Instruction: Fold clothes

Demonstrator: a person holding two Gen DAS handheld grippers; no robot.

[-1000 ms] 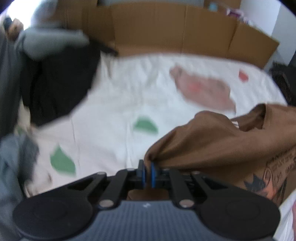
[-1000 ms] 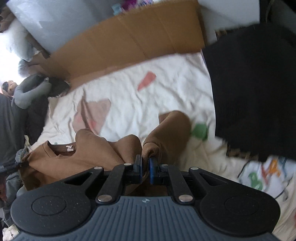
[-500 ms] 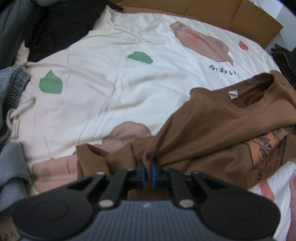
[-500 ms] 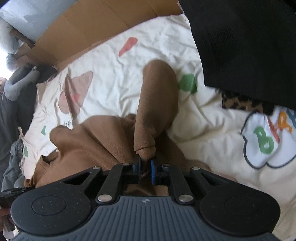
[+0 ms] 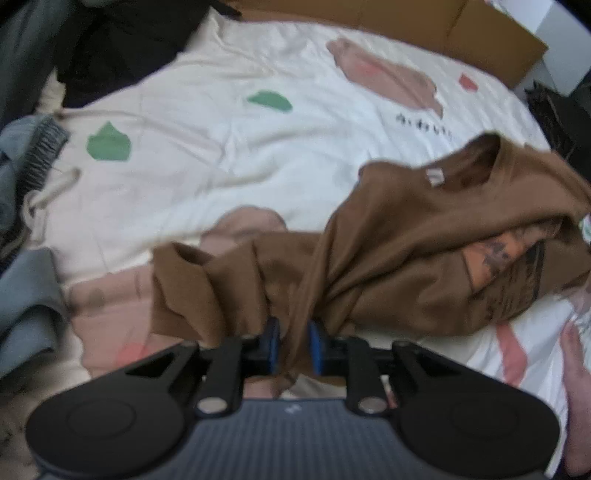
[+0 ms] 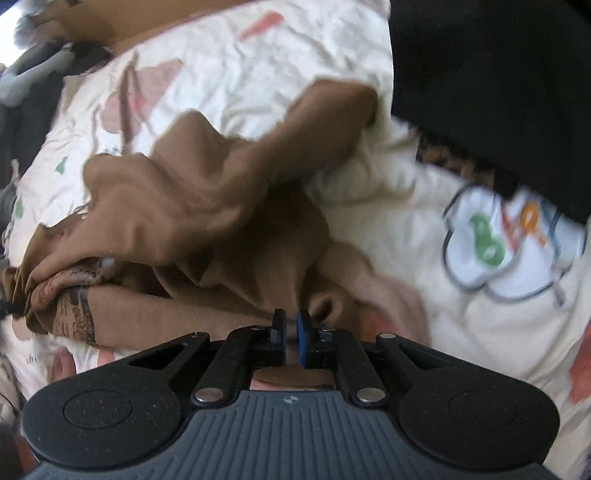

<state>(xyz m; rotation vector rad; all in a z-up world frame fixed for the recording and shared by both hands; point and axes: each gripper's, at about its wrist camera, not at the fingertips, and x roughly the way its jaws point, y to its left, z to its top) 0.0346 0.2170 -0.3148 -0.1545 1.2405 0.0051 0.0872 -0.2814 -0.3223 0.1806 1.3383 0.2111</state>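
Observation:
A brown T-shirt [image 5: 406, 229] lies crumpled on the printed white bedsheet [image 5: 221, 147], neck label up and its graphic print [image 5: 506, 258] folded in at the right. My left gripper [image 5: 294, 341] points down at the shirt's near edge. Its jaws are opening, and a strand of brown cloth still runs loosely between the blue pads. In the right wrist view the same T-shirt [image 6: 207, 192] is bunched, with one sleeve stretching up to the right. My right gripper [image 6: 291, 332] is shut on a fold of it close to the sheet [image 6: 388, 206].
Dark clothes [image 5: 122, 48] and grey-blue garments [image 5: 26, 295] are heaped along the bed's left side. A large black garment [image 6: 498, 74] covers the upper right of the right wrist view. Cardboard [image 5: 406, 22] lines the far edge. A person's hand [image 5: 576, 369] rests at the lower right.
Both grippers came down and laid the brown T-shirt onto the sheet. The left jaws, shut tight on the cloth before, have parted. The right jaws stay shut on it.

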